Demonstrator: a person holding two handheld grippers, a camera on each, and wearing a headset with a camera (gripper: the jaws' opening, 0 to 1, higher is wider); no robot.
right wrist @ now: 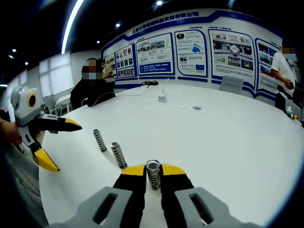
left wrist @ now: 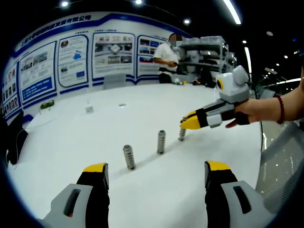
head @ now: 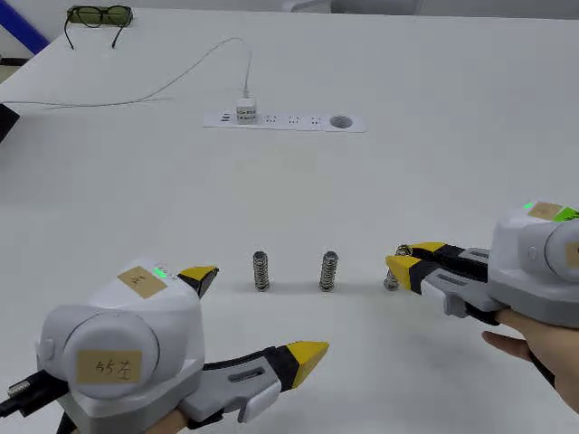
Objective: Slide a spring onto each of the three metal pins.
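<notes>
Open tabletop (head: 434,208) separates the standing springs (head: 261,270) from the power strip (head: 285,119).

**Third spring** (head: 392,282): in the head view it is largely covered by the fingers (head: 409,266) of the right gripper (head: 394,257), and only a short lower stretch shows. In the right gripper view its foot is masked by the two fingers pressed to its sides.

**Pins:** the coils of the left spring (head: 261,270), the middle spring (head: 329,270) and the third spring conceal their cores, so no pin can be confirmed.

**Cut-offs, head view:** the right gripper's body and the hand (head: 543,348) holding it run off the right edge. The left gripper (head: 269,309) is cut by the bottom edge.

**Wall panels** (right wrist: 192,45): the print is too small to read.
</notes>
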